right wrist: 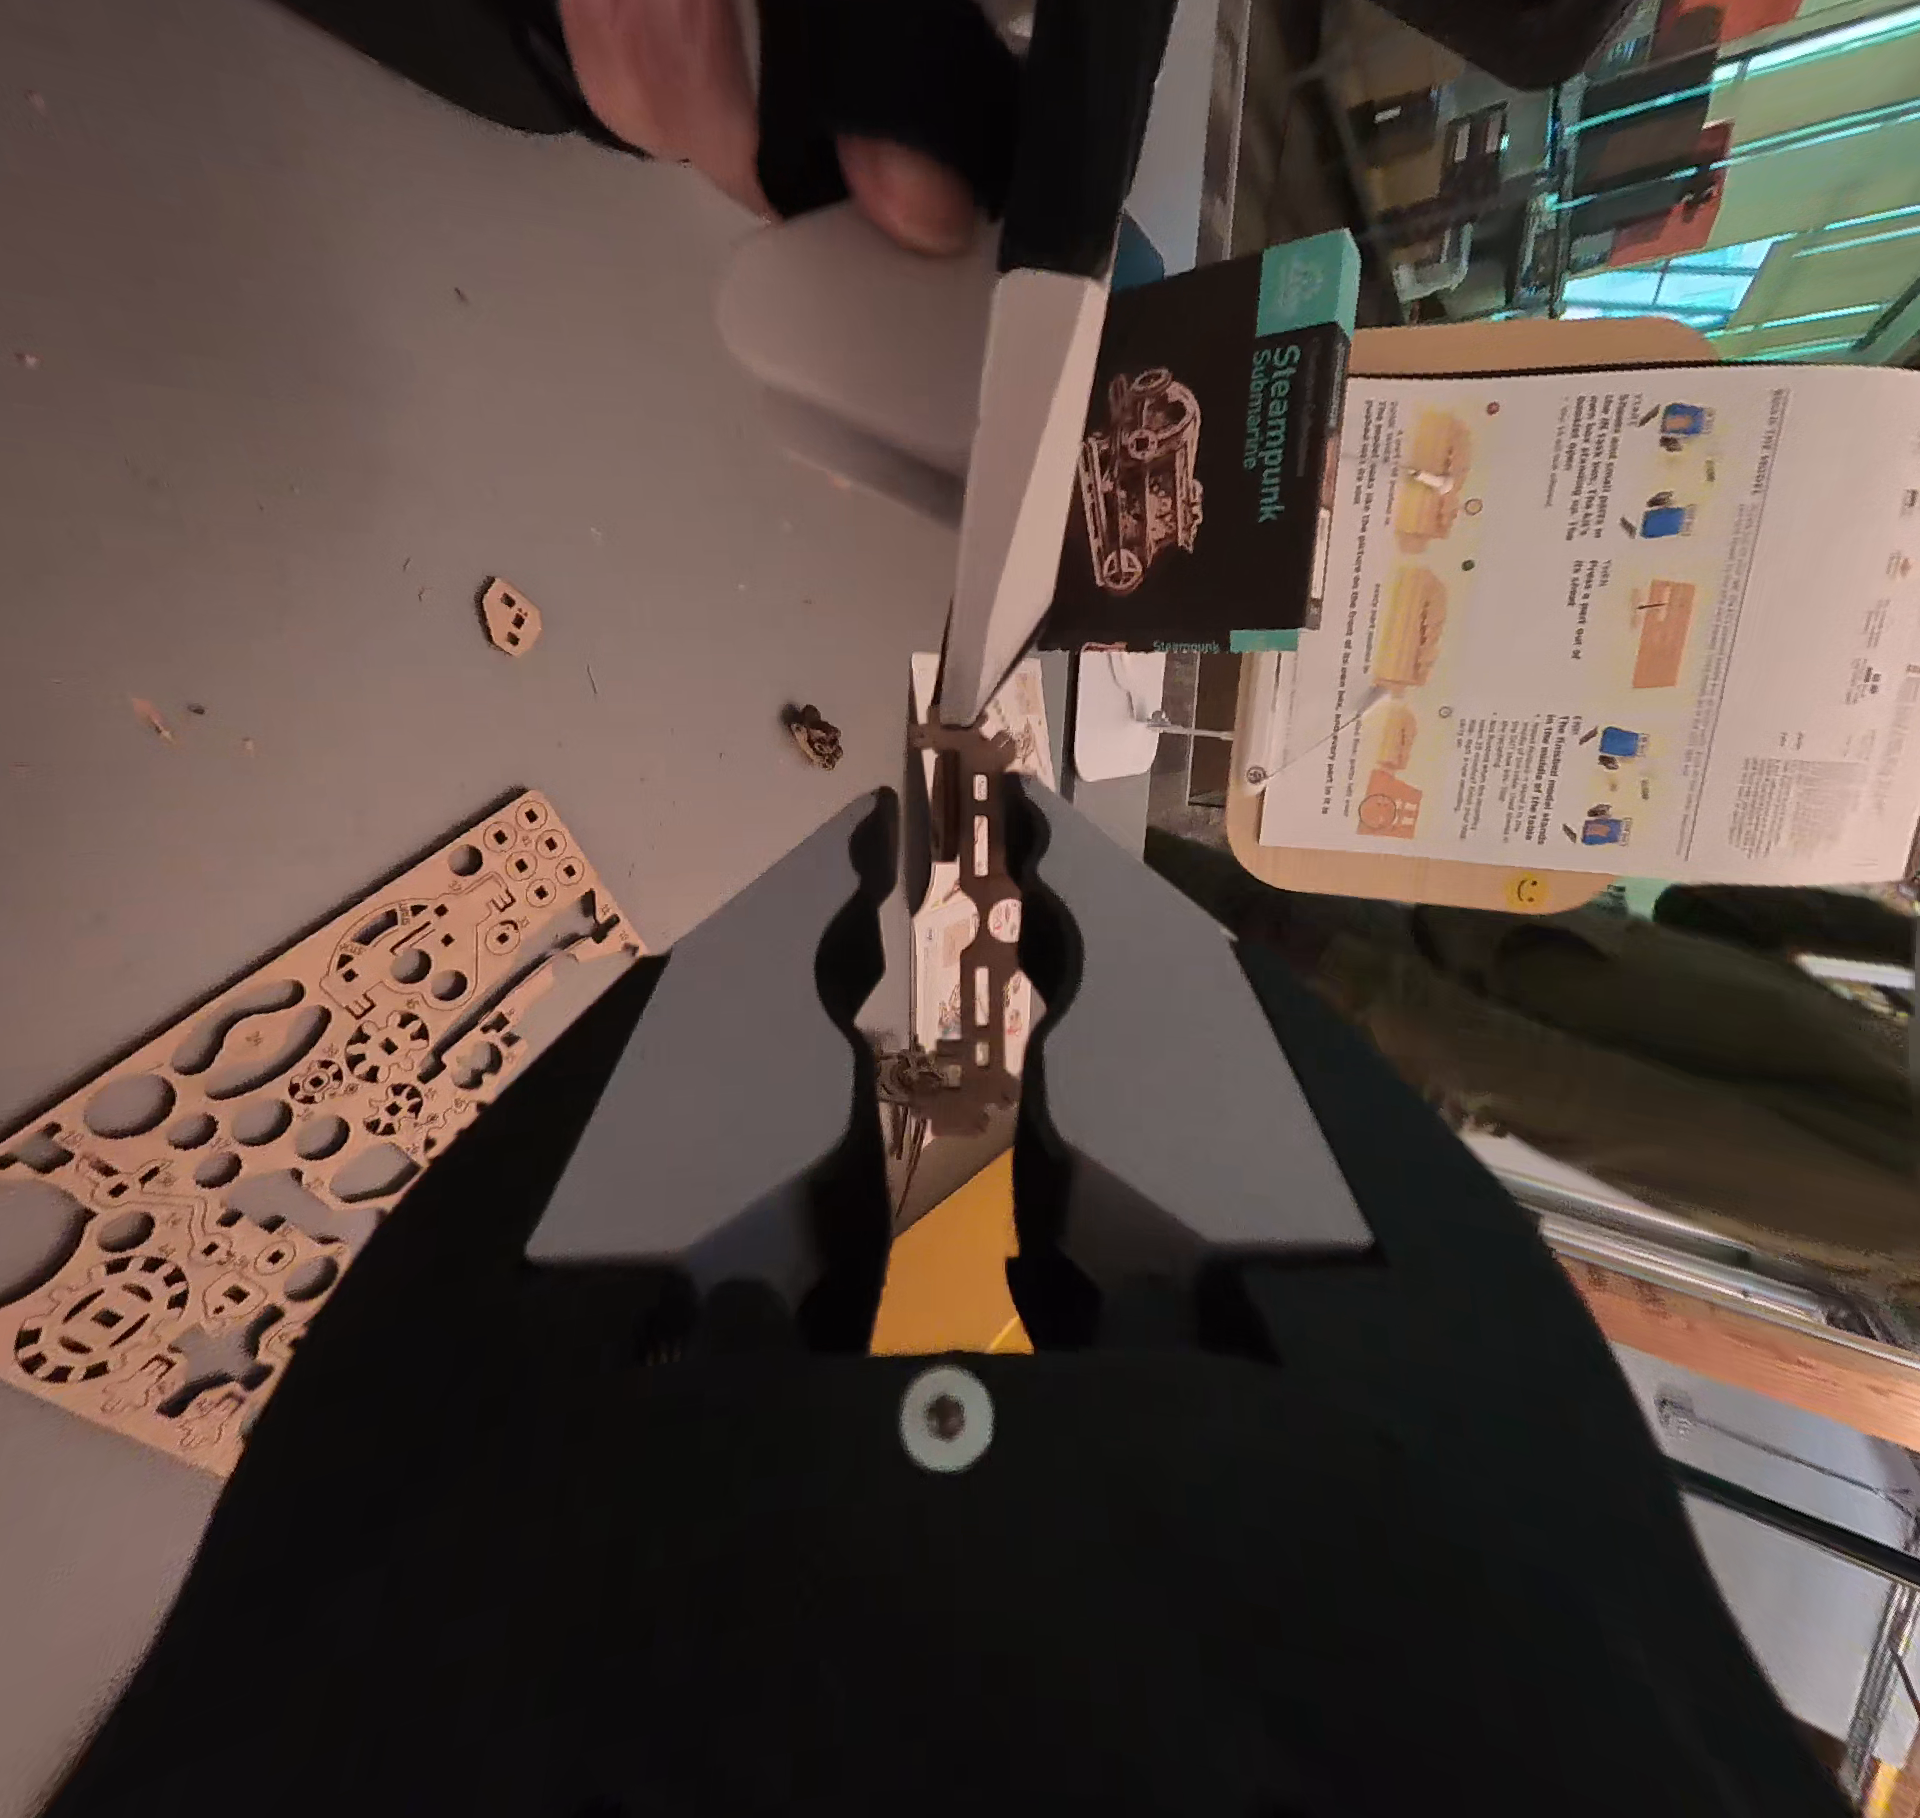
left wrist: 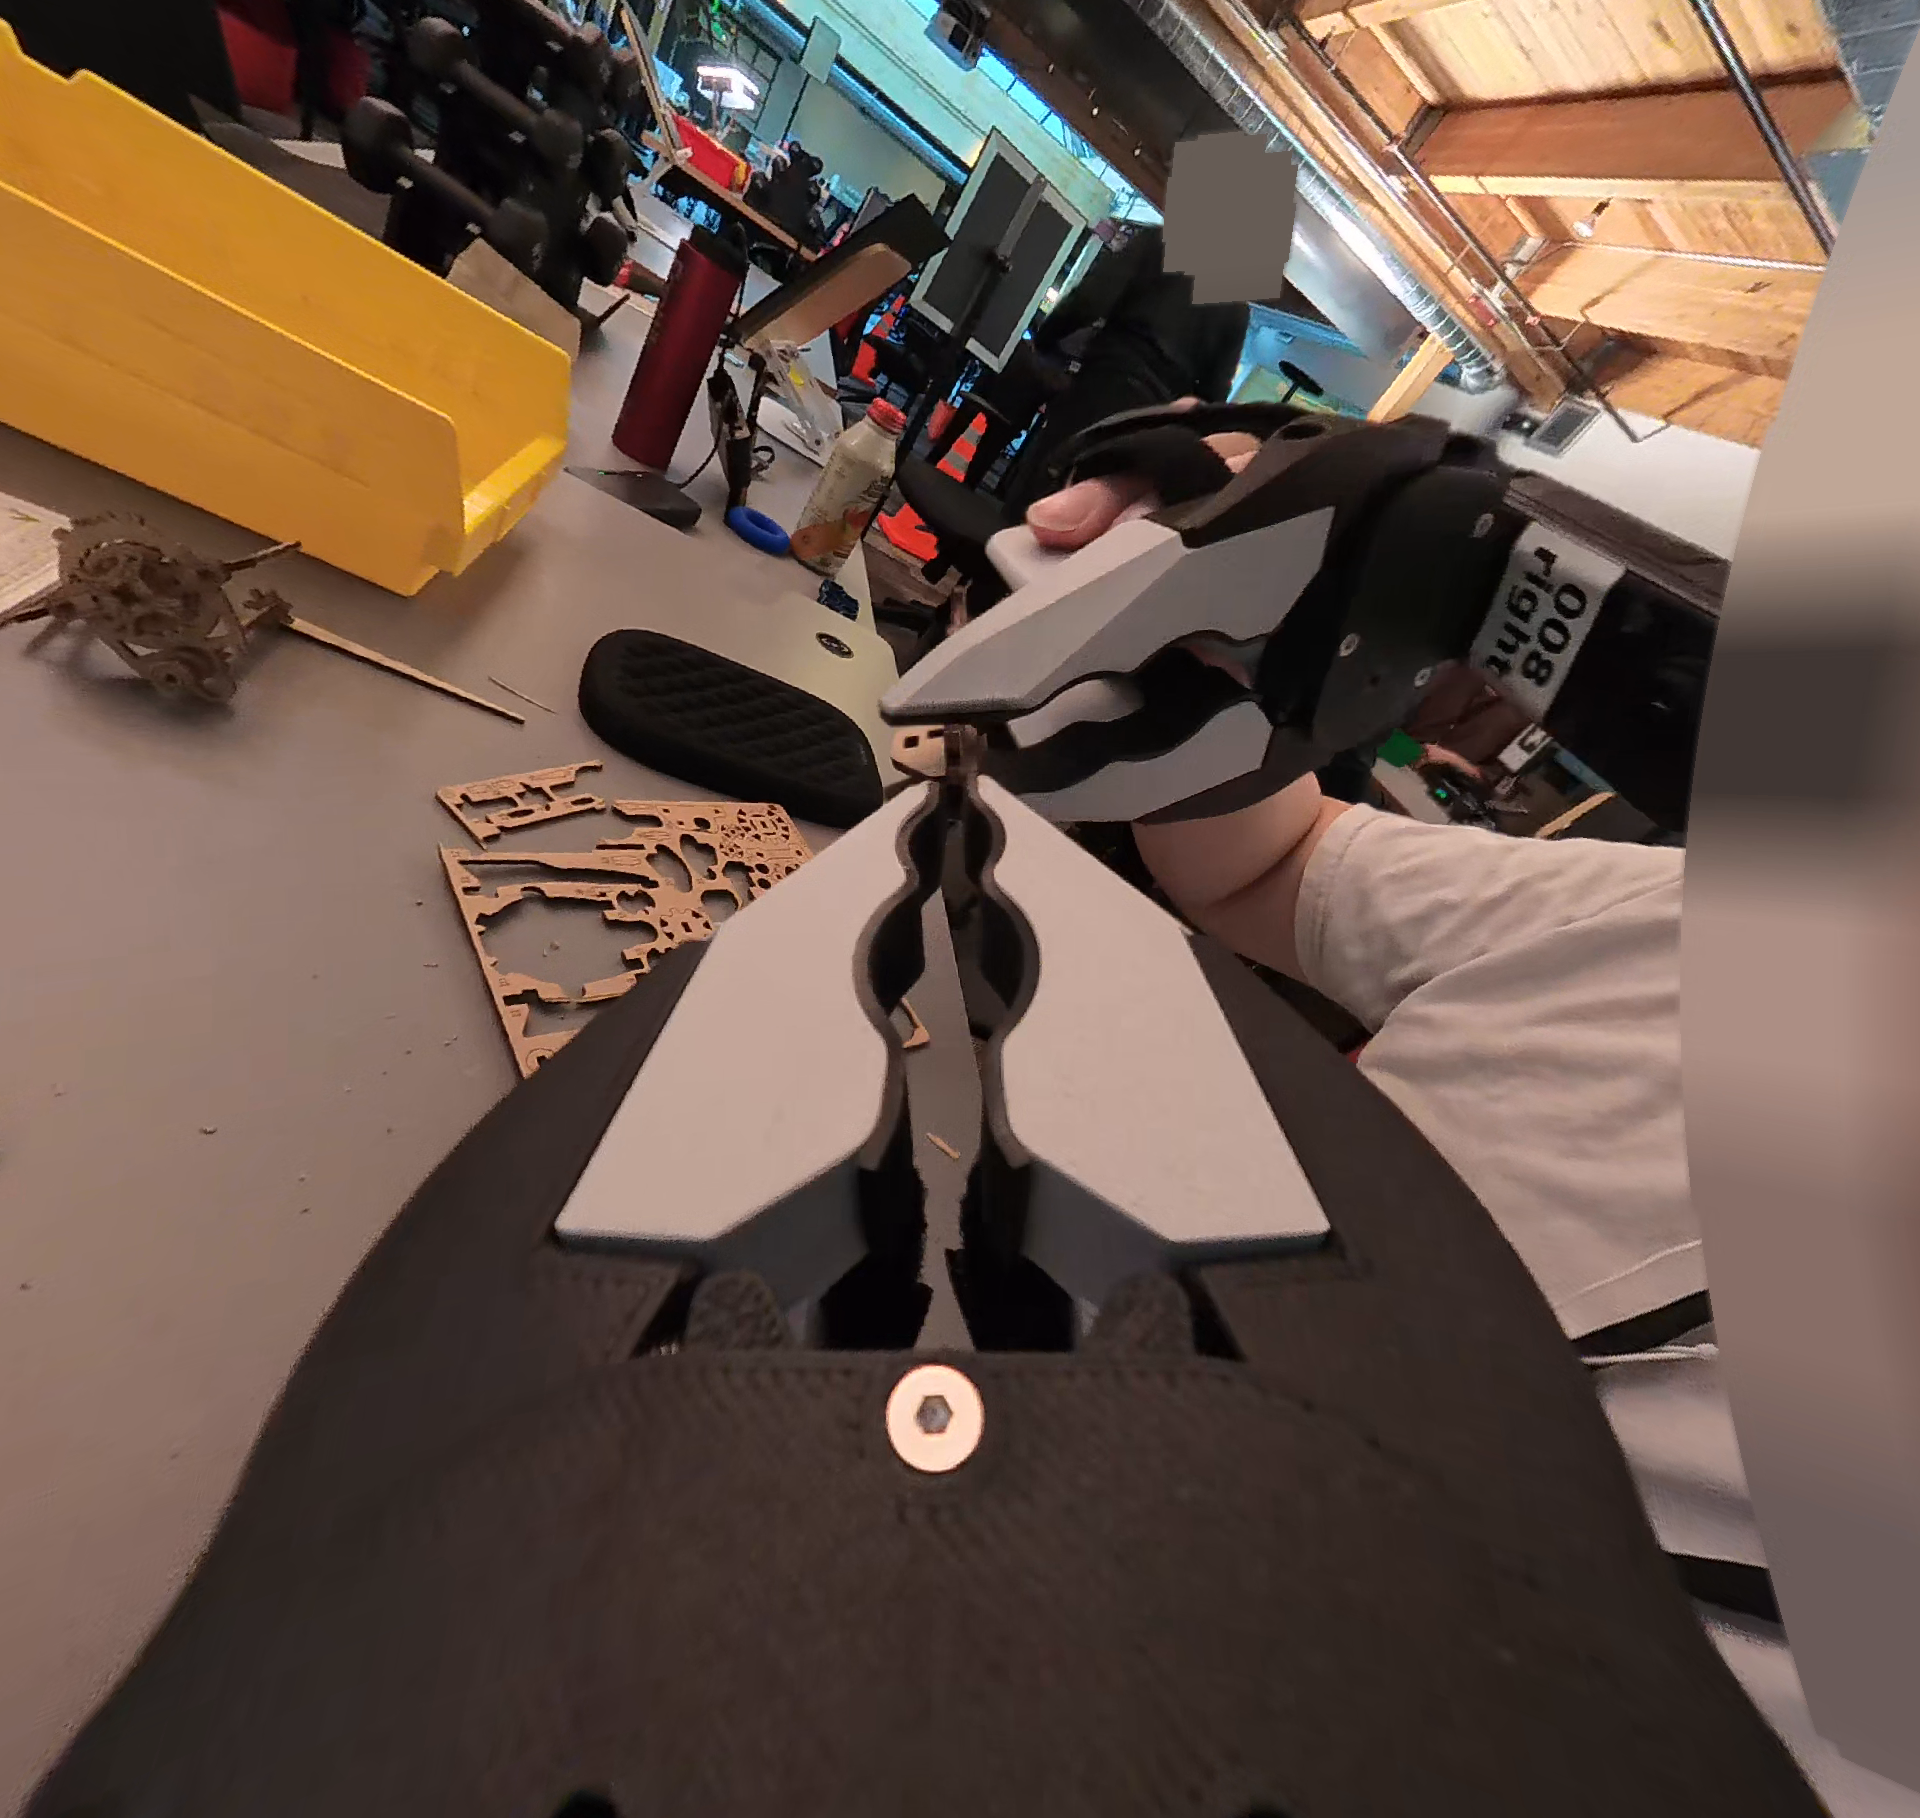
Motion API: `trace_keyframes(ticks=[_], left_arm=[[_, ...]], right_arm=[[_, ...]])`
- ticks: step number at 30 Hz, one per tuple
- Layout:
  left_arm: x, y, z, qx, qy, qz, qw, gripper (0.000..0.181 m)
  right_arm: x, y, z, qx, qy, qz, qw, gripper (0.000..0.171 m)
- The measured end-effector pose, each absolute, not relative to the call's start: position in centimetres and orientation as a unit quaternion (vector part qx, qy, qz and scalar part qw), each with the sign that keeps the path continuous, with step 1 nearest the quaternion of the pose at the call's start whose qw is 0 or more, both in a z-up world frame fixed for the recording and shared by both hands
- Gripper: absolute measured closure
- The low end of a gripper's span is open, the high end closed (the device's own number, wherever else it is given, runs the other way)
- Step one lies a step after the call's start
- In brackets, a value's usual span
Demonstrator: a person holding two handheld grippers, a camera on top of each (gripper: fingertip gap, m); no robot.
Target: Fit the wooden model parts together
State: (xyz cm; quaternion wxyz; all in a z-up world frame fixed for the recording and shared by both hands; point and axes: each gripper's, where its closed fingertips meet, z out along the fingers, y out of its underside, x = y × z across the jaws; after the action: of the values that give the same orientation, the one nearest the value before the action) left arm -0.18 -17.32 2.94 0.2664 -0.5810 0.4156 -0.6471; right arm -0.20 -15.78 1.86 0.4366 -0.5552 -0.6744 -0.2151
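Observation:
A thin dark wooden strip [right wrist: 982, 937] with a row of holes hangs between both grippers above the grey table [left wrist: 260, 937]. My left gripper [left wrist: 951, 792] is shut on the strip's top end, which shows edge-on [left wrist: 961, 745] at its fingertips. In the right wrist view the left gripper [right wrist: 956, 714] comes in from above. My right gripper [right wrist: 951, 802] has its fingers closed in against the strip's edges. In the left wrist view the right gripper [left wrist: 956, 724] reaches in from the right, tip to tip with the left. A small tan part [left wrist: 914, 745] sits under its upper fingertip.
A partly built dark model [left wrist: 145, 594] stands left by a yellow bin [left wrist: 260, 314]. Punched-out wooden sheets [left wrist: 623, 875] [right wrist: 260, 1093] lie flat. A black pad [left wrist: 727, 719], a red flask [left wrist: 681, 355], the kit box [right wrist: 1195, 480], an instruction sheet [right wrist: 1558, 625] and loose parts [right wrist: 511, 615] [right wrist: 816, 734] surround them. My two grippers' fingertips are within a few centimetres of each other. From either gripper's tips it is about 30 centimetres to the partly built dark model [left wrist: 145, 594].

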Motion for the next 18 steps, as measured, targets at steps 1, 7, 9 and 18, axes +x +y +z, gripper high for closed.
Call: trace_keyframes(ticks=[1,7,9,18], left_arm=[[-0.1,-17.2,2.8,-0.585,0.411,-0.647,0.264,0.181],[0.0,-17.2,2.6,-0.587,0.41,-0.646,0.265,0.181],[0.0,-17.2,3.1,-0.572,0.419,-0.647,0.282,0.181],[-0.7,-17.7,4.7,-0.483,0.504,-0.588,0.408,0.158]], right_arm=[[-0.3,-15.8,1.9,-0.557,-0.674,-0.214,0.436,0.154],[-0.2,-15.7,2.0,-0.566,-0.662,-0.214,0.443,0.16],[-0.2,-15.7,2.4,-0.575,-0.646,-0.192,0.464,0.16],[-1.1,-16.6,5.5,-0.607,-0.523,0.058,0.596,0.16]])
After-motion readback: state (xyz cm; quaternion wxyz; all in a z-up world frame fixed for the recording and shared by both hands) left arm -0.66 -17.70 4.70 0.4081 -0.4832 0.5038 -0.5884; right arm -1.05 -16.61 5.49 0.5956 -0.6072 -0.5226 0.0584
